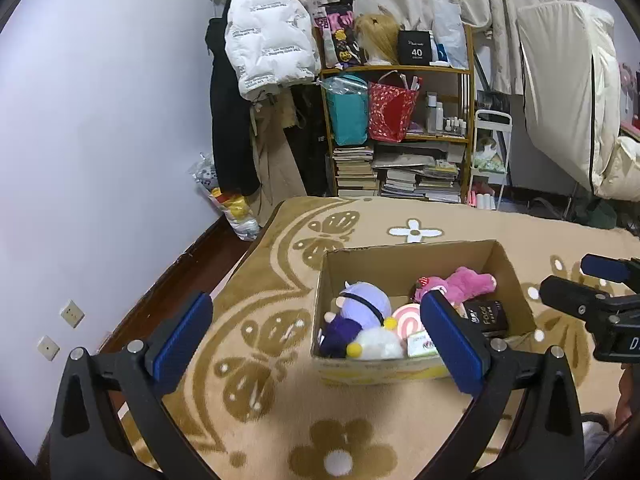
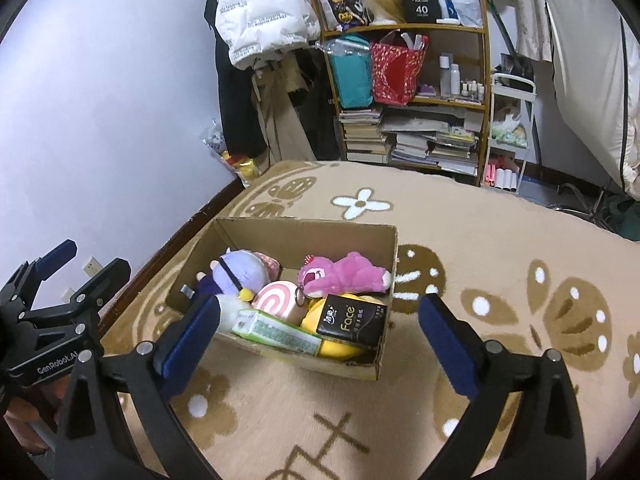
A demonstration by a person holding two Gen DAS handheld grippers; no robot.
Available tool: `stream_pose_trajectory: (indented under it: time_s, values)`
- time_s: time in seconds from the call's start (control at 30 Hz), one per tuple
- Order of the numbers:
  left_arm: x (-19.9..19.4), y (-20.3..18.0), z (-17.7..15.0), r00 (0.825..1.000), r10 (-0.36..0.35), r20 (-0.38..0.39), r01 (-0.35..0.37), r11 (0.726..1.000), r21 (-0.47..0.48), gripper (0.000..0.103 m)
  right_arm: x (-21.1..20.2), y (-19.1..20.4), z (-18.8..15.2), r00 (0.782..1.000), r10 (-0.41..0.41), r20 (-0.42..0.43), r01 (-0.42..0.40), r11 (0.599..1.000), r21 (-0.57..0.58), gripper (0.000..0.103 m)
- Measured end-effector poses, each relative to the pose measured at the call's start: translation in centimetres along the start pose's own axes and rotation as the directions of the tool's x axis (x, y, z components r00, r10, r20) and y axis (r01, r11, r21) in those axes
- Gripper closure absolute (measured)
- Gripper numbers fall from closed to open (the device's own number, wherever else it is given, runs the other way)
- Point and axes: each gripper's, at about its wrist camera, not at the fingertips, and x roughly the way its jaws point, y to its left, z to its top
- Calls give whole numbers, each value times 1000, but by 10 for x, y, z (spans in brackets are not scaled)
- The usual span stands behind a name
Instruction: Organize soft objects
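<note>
Cardboard box [image 2: 390,256]: fluffy pink plush [image 2: 348,274] inside | left gripper [image 1: 316,340] released | right gripper [image 2: 320,334] released

On the rug [image 2: 480,232] sits a box [image 2: 308,236] holding plush toys [image 2: 344,276] behind tissue packs [image 2: 352,320], apparently touching.

Wide-spread blue-padded left tongs [image 1: 316,336] hover empty over a brown cardboard box [image 1: 516,280] holding a pink plush bear [image 1: 464,284] and lilac-haired plush doll [image 1: 366,300].

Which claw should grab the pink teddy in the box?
Probably the right claw: it is open, and the pink teddy lies on its side of the cardboard box.
</note>
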Motion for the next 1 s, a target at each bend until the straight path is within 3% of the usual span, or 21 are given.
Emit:
stream_pose_trajectory:
  time_s: [0.37,0.6,0.77,1.0]
  values:
    - [-65,14,-15,997,34,68,-31,999,-39,1,-56,8,-21,997,17,80,-16,1000,-10,0]
    - [-107,12,-30,990,39,134,-33,999,-41,1,-88,20,-41,985,23,173,-16,999,-40,0]
    - [-123,10,-41,984,64,167,-59,998,-34,1,-109,28,-51,965,40,259,-20,996,-82,0]
    - [-128,12,-57,977,92,194,-84,995,-49,1,-112,34,-64,965,41,259,-14,994,-104,0]
